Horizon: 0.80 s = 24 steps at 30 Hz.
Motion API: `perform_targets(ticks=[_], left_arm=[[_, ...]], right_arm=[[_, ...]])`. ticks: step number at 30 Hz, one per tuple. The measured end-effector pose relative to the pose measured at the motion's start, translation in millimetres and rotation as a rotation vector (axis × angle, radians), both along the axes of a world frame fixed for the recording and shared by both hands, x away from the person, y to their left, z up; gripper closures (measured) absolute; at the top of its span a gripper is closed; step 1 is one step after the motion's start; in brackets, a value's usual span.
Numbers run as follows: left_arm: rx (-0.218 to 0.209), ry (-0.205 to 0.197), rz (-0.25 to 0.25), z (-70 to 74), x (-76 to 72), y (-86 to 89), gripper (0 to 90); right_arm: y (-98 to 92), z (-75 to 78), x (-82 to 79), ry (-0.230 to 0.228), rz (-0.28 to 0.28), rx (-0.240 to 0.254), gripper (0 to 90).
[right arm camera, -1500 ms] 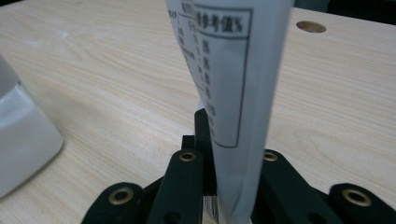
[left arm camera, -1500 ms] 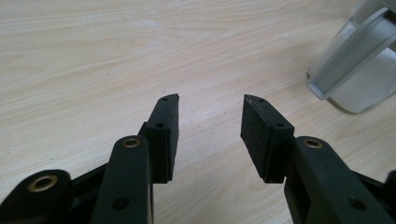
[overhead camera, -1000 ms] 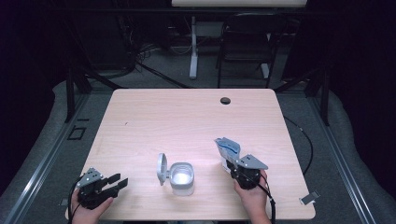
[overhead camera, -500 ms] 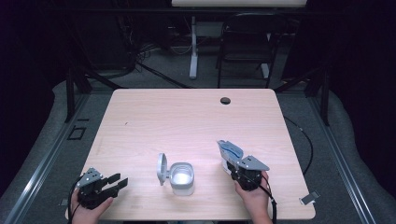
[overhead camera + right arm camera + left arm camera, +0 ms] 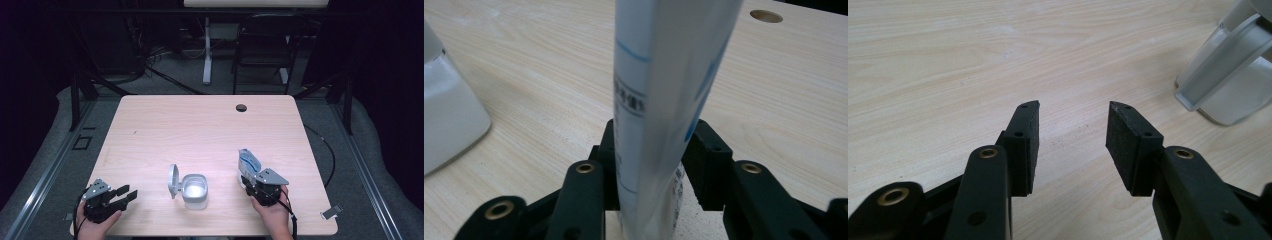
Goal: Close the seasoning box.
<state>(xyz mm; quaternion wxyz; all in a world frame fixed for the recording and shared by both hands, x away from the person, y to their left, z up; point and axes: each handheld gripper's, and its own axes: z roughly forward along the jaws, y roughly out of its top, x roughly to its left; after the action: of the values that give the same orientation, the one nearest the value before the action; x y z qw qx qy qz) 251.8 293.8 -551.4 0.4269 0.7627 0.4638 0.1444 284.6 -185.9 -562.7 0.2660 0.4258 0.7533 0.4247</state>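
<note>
Near the desk's (image 5: 210, 125) front right edge, we see the right gripper (image 5: 248, 176) with a white-and-blue tube (image 5: 247, 162) standing between its jaws; they have just been opening, and in the right gripper view the right pad looks just off the tube (image 5: 664, 100), so we can't confirm a pinch. Left gripper (image 5: 125, 194) rests at front left, jaws spread on nothing. An open flip-lid container (image 5: 192, 189) sits between the two.

Overhead light falls on the pale table (image 5: 200, 130) while the surrounding room stays dim; the white container (image 5: 194, 189) glares, and the tube (image 5: 664, 100) is blurred and out of focus up close
</note>
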Motion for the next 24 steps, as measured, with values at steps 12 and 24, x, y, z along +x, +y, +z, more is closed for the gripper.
perform_targets(ticks=[12,24], left_arm=[[-0.008,-0.011,0.002,0.0,0.4,-1.9,57.4],[-0.011,-0.016,-0.001,2.5,0.8,-3.3,57.3]], right_arm=[[0.6,2.0,-5.8,-0.044,0.003,-0.015,50.0],[-0.3,4.6,-11.8,-0.045,0.021,0.007,41.1]])
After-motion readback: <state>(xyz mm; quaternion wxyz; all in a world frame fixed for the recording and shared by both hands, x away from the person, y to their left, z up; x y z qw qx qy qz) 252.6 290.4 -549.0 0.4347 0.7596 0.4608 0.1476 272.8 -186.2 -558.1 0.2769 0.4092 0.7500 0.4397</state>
